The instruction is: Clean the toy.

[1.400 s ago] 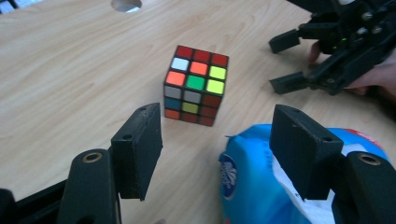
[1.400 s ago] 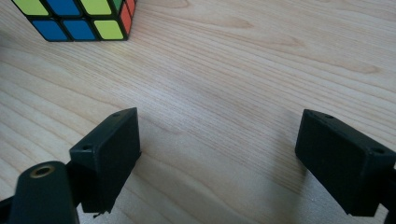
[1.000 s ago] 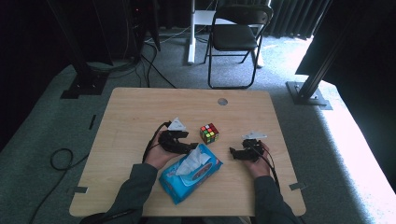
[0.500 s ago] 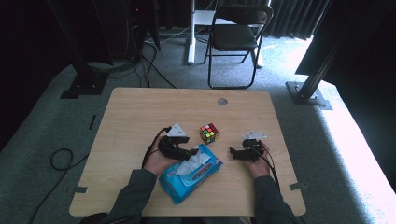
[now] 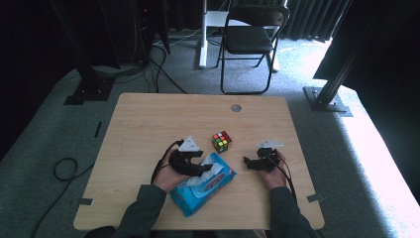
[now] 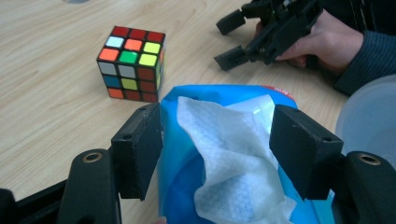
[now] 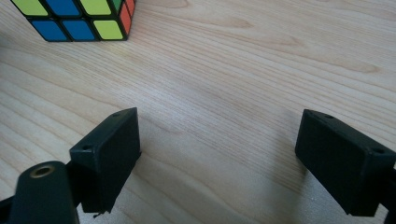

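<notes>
A blue wipes pack (image 5: 204,189) lies at the table's near middle, with a white wipe (image 6: 233,154) sticking up out of its top. My left gripper (image 5: 204,170) hovers over that end; in the left gripper view (image 6: 219,149) its jaws stand wide on either side of the wipe without pressing it. A colourful puzzle cube (image 5: 222,141) sits just beyond the pack, also seen as the cube (image 6: 133,63) and the cube (image 7: 79,18). My right gripper (image 5: 246,162) rests low to the right, open (image 7: 217,154) over bare wood, pointing toward the cube.
The wooden table (image 5: 148,124) has a round cable hole (image 5: 236,107) near its far edge. A folding chair (image 5: 250,34) and floor cables stand beyond it. The right gripper (image 6: 229,39) and its hand lie just past the pack.
My left gripper has shifted a little nearer, onto the top end of the wipes pack. The right gripper and the cube have stayed put.
</notes>
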### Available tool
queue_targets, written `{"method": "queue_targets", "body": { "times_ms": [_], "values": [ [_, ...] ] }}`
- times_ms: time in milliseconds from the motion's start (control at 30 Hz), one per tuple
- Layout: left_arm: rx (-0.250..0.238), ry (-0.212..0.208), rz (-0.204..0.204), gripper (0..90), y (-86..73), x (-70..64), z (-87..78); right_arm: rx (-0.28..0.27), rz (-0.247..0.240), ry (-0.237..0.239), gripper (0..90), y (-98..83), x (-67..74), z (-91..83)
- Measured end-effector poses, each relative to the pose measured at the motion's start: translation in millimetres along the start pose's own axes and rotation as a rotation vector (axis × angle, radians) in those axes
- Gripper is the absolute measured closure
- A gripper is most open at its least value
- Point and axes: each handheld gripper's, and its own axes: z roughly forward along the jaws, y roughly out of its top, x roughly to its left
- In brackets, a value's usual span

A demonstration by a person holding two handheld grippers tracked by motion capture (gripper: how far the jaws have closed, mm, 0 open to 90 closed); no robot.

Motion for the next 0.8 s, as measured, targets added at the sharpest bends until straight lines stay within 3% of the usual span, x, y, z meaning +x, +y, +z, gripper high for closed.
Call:
{"method": "queue_targets", "body": {
  "times_ms": [800],
  "values": [
    [0.061, -0.042, -0.028, 42.0, -19.4, 0.8, 4.0, 0.0, 0.001, 0.0, 13.7, 0.0, 0.0, 0.0]
  ]
}}
